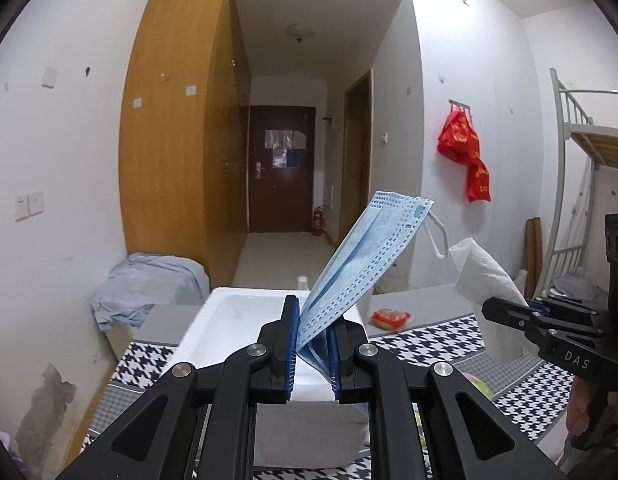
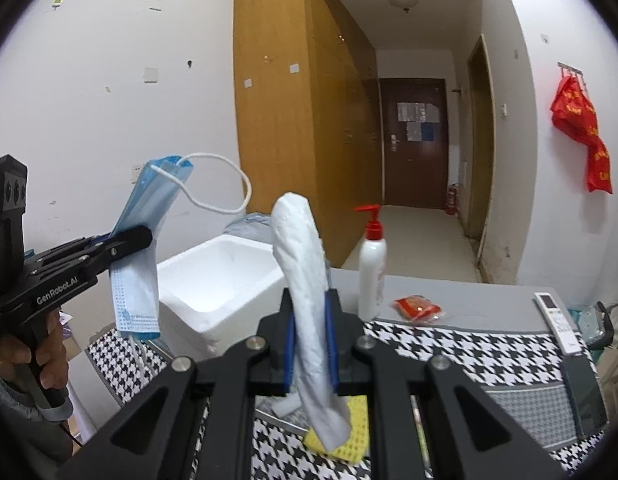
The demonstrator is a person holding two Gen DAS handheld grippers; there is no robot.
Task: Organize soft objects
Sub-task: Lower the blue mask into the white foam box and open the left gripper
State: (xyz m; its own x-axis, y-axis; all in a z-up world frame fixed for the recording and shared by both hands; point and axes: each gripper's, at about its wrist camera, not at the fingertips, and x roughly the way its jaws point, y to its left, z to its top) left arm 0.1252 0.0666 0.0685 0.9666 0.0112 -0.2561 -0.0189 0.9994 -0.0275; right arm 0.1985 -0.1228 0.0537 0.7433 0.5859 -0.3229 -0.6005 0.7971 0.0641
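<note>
**Mask and tissue held above the bench**

The left gripper [image 1: 312,344] has its jaws clamped on a blue face mask [image 1: 361,264], held up over the white foam box [image 1: 229,312]. The right gripper [image 2: 309,344] has its jaws clamped on a white tissue [image 2: 305,280]. Only the right view shows the pump bottle [image 2: 371,268], the remote control [image 2: 557,320] and the yellow cloth [image 2: 353,440] under the tissue. Both views show the red packet [image 2: 419,307] on the bench [image 2: 469,344], which has a black-and-white patterned cover. Behind stand a wooden wardrobe [image 1: 177,128] and a dark door [image 1: 281,168].
</note>
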